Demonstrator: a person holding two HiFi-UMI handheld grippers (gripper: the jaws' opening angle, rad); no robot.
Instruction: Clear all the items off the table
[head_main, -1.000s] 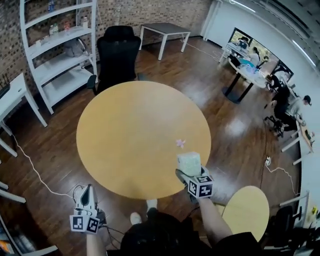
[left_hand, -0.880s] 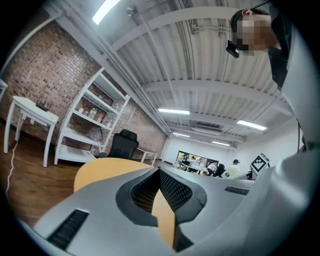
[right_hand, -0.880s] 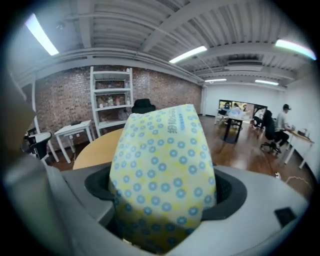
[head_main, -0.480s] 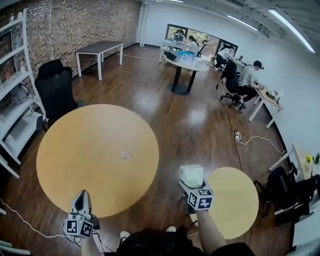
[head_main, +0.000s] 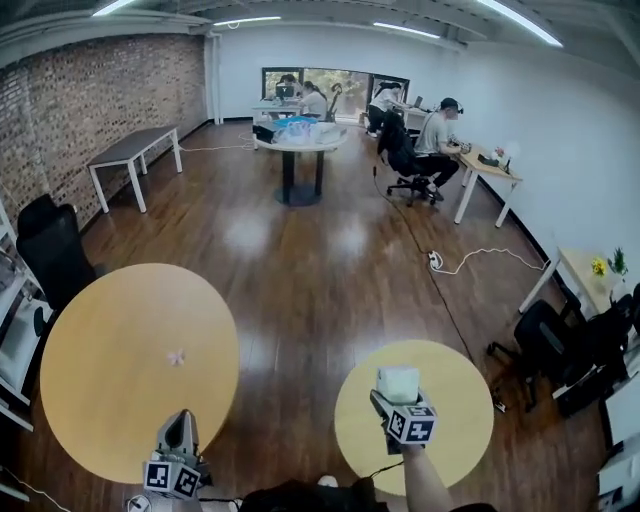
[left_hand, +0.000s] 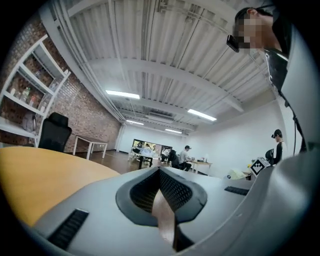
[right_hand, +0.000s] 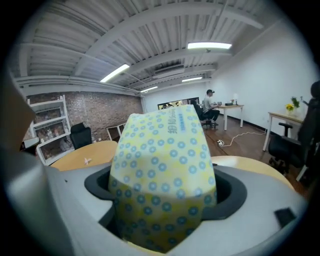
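Small round table (head_main: 460, 420) below: we log one tissue pack (right_hand: 162, 170), pale yellow with blue ring dots, clamped in our right gripper (head_main: 399, 397); left gripper (head_main: 181, 425) closed, empty.

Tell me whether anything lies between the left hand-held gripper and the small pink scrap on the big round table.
Nothing visible does. The small pink scrap lies alone on the large round yellow table, only bare tabletop between it and the left hand-held gripper.

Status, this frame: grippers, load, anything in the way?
Left gripper shut, empty. Right gripper clamps tissue pack above small round table. Pink scrap on big table. No obstruction seen.
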